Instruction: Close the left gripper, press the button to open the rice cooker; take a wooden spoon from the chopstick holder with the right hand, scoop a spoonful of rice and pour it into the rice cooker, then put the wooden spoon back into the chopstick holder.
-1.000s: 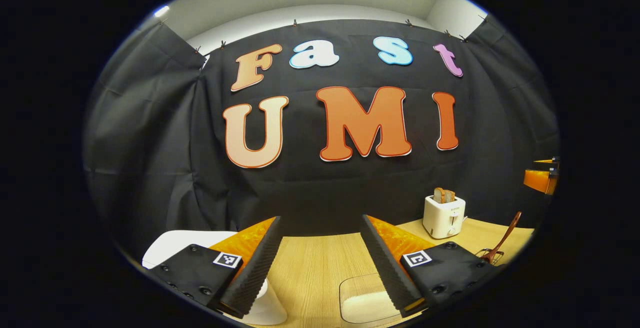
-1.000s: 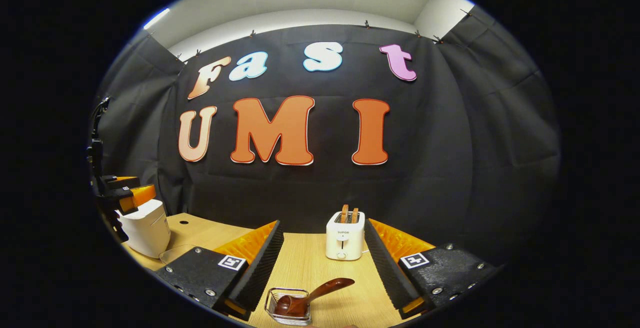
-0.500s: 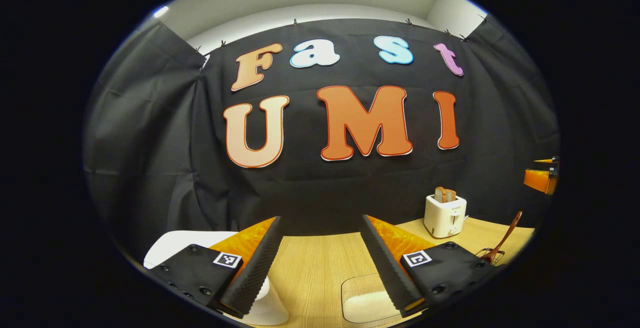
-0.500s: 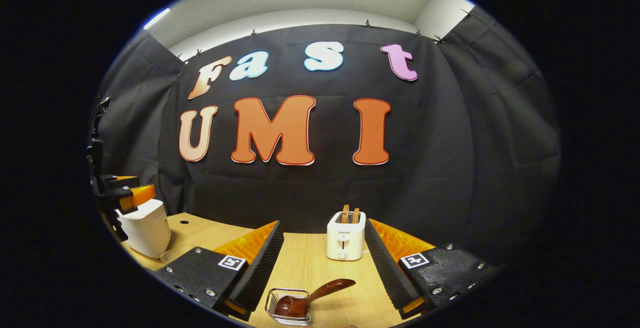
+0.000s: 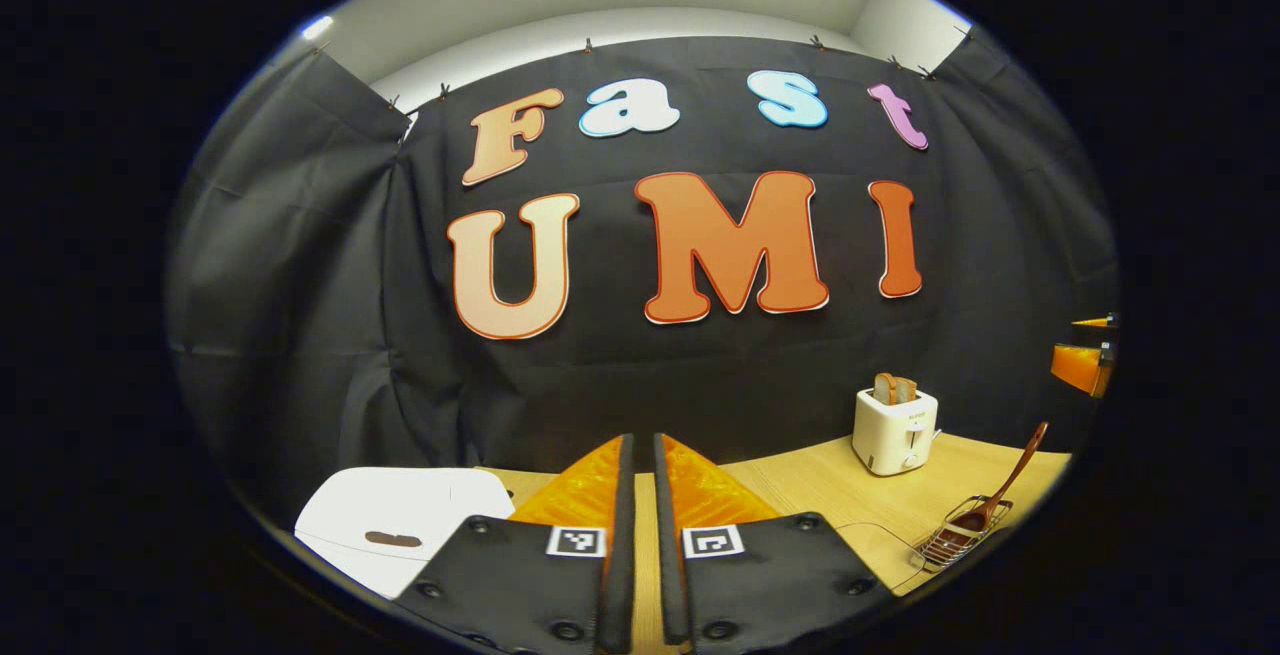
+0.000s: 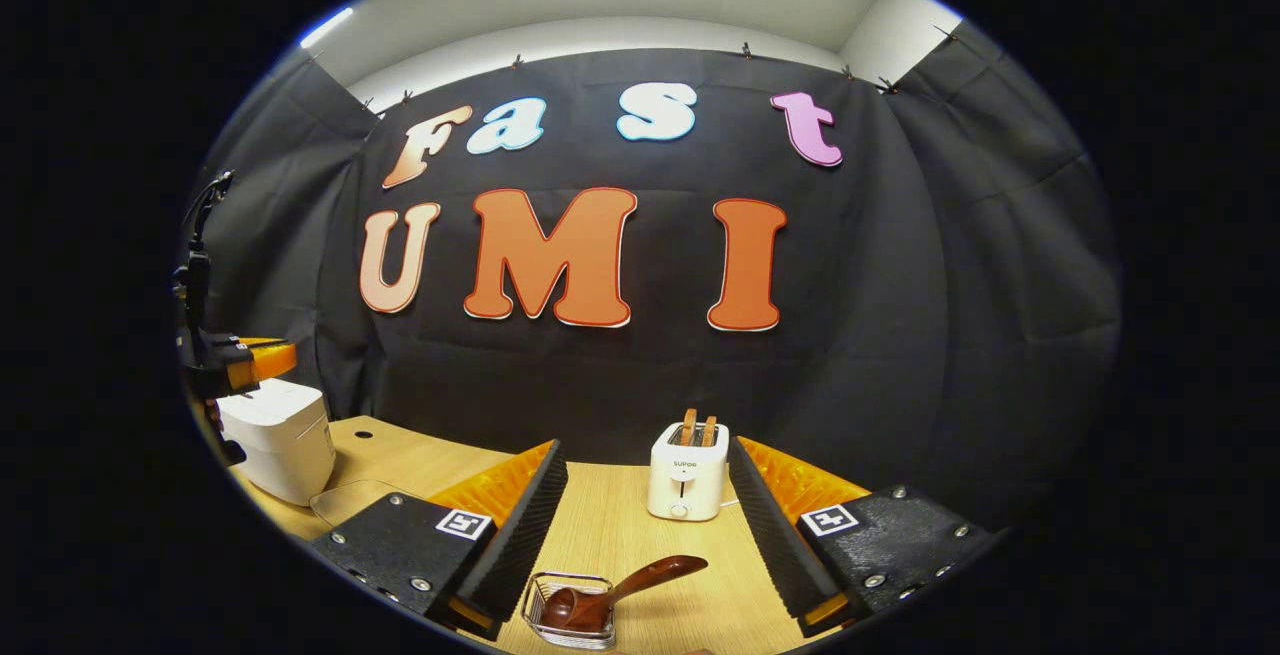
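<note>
In the left gripper view, the left hand-held gripper was clenched on nothing above the worktop, the white rice cooker near left. In the right gripper view, the right hand-held gripper stood released, the wooden spoon lying in the wire chopstick holder between its fingers.

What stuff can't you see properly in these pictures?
- The rice cooker in the left gripper view: its front and base are hidden behind the left gripper.
- The clear container in the right gripper view: the right gripper covers most of it, so its contents cannot be told.
- The wooden spoon in the wire holder: the bowl's inside is too dark to tell.
</note>
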Available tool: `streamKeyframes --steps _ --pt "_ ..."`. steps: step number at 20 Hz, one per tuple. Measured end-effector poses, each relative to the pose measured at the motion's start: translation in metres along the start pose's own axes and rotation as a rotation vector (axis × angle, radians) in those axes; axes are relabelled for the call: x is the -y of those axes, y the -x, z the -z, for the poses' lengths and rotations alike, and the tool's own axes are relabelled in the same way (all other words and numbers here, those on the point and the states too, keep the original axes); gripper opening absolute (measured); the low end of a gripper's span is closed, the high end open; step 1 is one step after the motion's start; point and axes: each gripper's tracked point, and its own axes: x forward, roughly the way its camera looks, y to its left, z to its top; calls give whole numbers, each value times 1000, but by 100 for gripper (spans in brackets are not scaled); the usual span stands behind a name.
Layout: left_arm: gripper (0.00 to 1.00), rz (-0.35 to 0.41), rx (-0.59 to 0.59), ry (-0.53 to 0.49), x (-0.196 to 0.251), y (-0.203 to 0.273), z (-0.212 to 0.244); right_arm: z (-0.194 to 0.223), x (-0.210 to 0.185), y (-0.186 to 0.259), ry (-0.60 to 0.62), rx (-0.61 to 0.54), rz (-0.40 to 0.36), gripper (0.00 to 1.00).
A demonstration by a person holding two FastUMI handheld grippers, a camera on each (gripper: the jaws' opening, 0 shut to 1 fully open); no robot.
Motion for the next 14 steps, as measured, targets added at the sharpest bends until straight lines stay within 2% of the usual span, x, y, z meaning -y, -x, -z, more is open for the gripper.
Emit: streamKeyframes --steps 1,2,3,5,7,8,14 --pt "7 4 -8 1 1 1 -2 1 -1 -1 5 1 -2 96" --pt "5 -16 -18 10 -9 -4 3 2 -2 -2 13 1 -6 100" --pt "4 -30 -29 -13 -13 0 3 4 -1 -3 20 -3 -2 96" --pt "5 -56 -55 -33 -26 -3 4 7 -3 -4 31 -6 -6 96" --pt "1 -53 -101 -5 -33 -4 8 8 -6 -5 35 -5 -15 96" --pt "4 -51 -126 6 -37 -4 12 8 -6 -6 33 -6 -21 96" --pt "4 -181 -258 52 -103 2 26 19 -5 -8 30 -24 -30 96"
